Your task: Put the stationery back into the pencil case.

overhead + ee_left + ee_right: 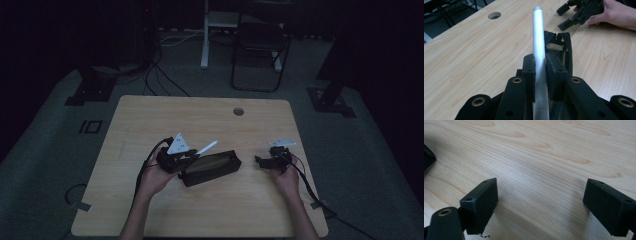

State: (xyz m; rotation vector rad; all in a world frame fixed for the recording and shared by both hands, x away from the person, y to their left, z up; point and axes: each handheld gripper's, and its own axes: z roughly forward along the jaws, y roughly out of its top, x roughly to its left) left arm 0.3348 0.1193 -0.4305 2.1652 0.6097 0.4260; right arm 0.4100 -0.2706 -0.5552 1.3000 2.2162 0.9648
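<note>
Dim room all around, dark floor and a folding chair (260, 47) beyond the far edge, and the pale wood-grain bench (150, 120) carries the action. Left gripper (189, 156) has its jaws clamped tight on a smooth white pen (207, 147), a slim matte cylinder that juts toward the far edge at a slant; the left gripper view shows it pinched between the padded jaws. Right beneath and beside it, near the middle of the bench toward the near edge, lies a black pencil case (210, 169), soft fabric, long and boxy, mouth gaping open. So the pick looks done; my read is the pen has yet to go in. Right gripper (264, 161) rests near the right edge, jaws wide apart, holding nothing, well clear of the case.
</note>
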